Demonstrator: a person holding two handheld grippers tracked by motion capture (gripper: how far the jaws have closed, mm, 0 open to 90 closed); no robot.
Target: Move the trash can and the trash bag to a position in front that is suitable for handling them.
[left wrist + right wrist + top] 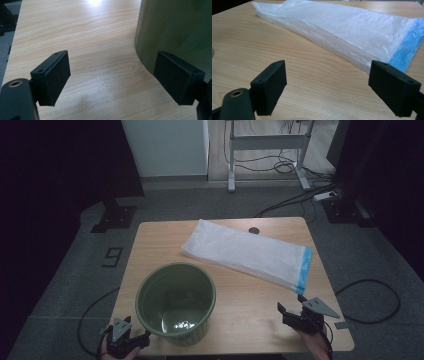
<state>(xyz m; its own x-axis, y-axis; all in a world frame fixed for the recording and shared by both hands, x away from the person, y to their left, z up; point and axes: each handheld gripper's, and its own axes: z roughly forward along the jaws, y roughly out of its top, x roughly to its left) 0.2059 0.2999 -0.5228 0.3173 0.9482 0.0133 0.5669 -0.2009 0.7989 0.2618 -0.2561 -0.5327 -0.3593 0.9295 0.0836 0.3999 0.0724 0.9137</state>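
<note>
1. Bin (176, 303), green plastic, stood upright at the near edge of the table (150, 235), just beside the left gripper (131, 332) and on its inner side; prob. parked there so the mouth faced up and was easy to line.
2. Left gripper hung low at the near left corner, jaws spread wide w/ nothing between them. My guess: it waited to steady the bin, not to lift it.
3. Right gripper (290, 307) sat at the near right of the table, well apart from the bin, jaws also fully apart and empty. It pointed at the bag, so I'd judge it was set to pick that up first.
4. Bag (247, 254), white thin plastic w/ a blue band at one end, lay flat and folded beyond the right gripper, the blue end nearest it. Laid flat like that, a corner or edge was likely the easiest thing to pinch.
5. Views, near ones: the left gripper view gave the bin's curved wall (175, 32) close by the inner jaw, no contact that I could tell. The right gripper view gave the bag's (342, 32) layered edge and crinkle.
6. High view gave the whole layout: bin interior w/ bright glints at the bottom, the bag's full length.
</note>
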